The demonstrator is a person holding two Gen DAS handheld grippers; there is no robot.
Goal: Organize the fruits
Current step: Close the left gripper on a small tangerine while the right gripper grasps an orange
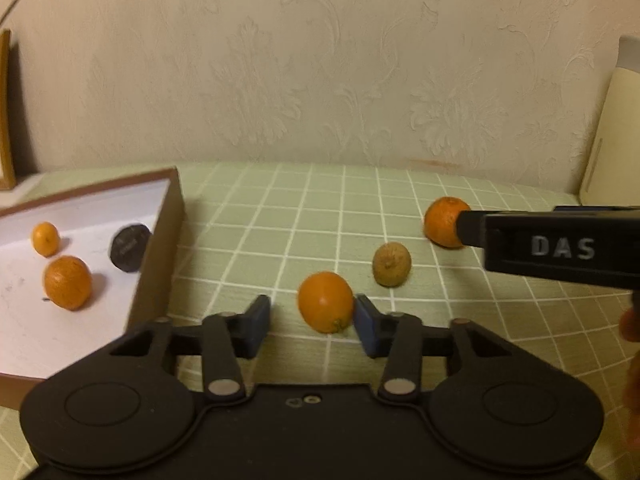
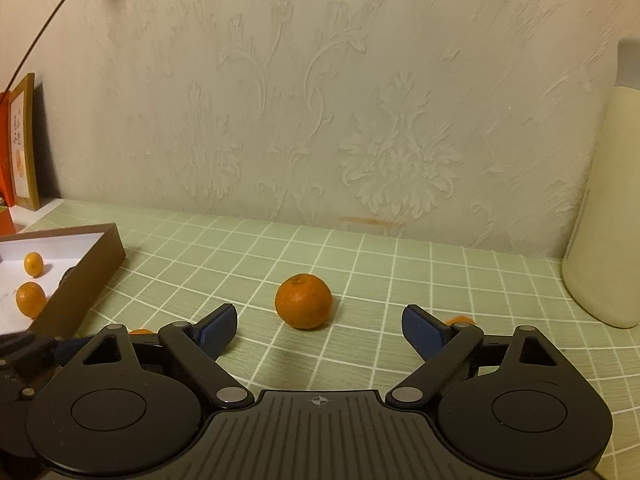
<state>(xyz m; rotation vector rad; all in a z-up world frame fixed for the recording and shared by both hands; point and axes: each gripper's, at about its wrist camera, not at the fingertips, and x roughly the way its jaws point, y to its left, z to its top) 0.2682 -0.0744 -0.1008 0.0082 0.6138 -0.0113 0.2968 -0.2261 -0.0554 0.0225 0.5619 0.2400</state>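
My left gripper [image 1: 310, 320] is open on the green checked cloth; a small orange fruit [image 1: 325, 301] lies between its fingers, against the right pad [image 1: 366, 322]. A brownish round fruit [image 1: 391, 264] lies just beyond. A mandarin [image 1: 443, 222] lies farther right, partly behind my right gripper's finger [image 1: 560, 248]. In the right wrist view my right gripper [image 2: 318, 330] is open, with that mandarin [image 2: 303, 301] just ahead of its fingertips. A brown box [image 1: 158, 248] with a white floor holds two orange fruits [image 1: 67, 282] [image 1: 45, 239] and a dark round fruit [image 1: 130, 249].
A wallpapered wall closes the table's far edge. A tall cream container [image 2: 604, 216] stands at the right. A framed picture [image 2: 24, 144] leans on the wall at the left. The box also shows in the right wrist view [image 2: 86, 276]. Bits of orange show behind my right fingers [image 2: 460, 321].
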